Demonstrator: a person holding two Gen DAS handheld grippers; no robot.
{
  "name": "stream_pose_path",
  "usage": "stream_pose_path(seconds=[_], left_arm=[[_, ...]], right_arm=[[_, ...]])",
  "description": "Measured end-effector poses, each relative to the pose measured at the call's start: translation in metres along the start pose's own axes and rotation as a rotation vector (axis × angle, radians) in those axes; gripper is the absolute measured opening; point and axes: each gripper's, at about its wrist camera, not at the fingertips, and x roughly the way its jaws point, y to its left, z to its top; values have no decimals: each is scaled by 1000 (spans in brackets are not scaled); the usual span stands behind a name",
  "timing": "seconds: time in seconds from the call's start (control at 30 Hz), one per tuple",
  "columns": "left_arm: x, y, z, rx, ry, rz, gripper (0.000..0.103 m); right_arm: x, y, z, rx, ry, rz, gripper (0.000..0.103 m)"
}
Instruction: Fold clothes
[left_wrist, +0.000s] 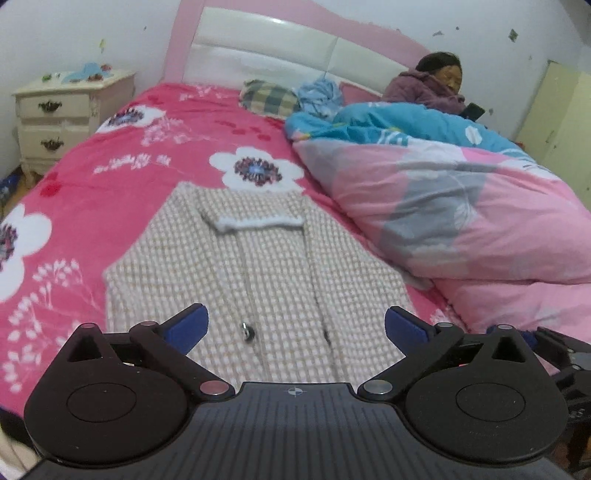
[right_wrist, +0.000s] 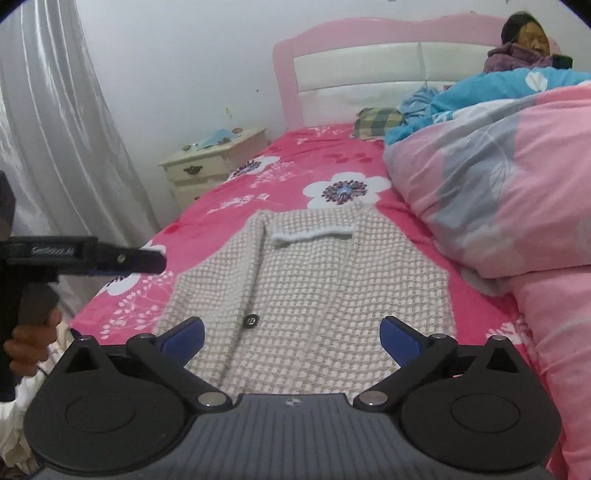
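Both tongs released, empty: left gripper (left_wrist: 296, 325), right gripper (right_wrist: 291, 326). Jacket (left_wrist: 255, 273) flat on bedsheet (left_wrist: 110, 147), beside quilt (left_wrist: 461, 221), just ahead of both; long axis toward headboard (left_wrist: 266, 44). Equally near.

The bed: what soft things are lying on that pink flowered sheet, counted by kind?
Checked knitted garment: 1
Quilts: 2, pink quilt, blue quilt
Plaid pillow: 1
Crumpled light-blue cloth: 1
Total: 5
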Motion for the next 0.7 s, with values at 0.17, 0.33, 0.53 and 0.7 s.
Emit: stream_pose_path(seconds=[0.17,0.33,0.53,0.7], left_arm=[[-1,0,-8,-24,11,-16,103],[12,5,-3,-116,66,24,103],[24,-6,-5,-84,86,68,103],[41,-14,-5,-51,93,55,103]], right_arm=[[-21,-10,15,115,-89,-80,103],[-26,-13,19,242,-68,-17,103],[-24,1,6,151,-8,-14,103],[-18,-14,0,172,16,24,103]])
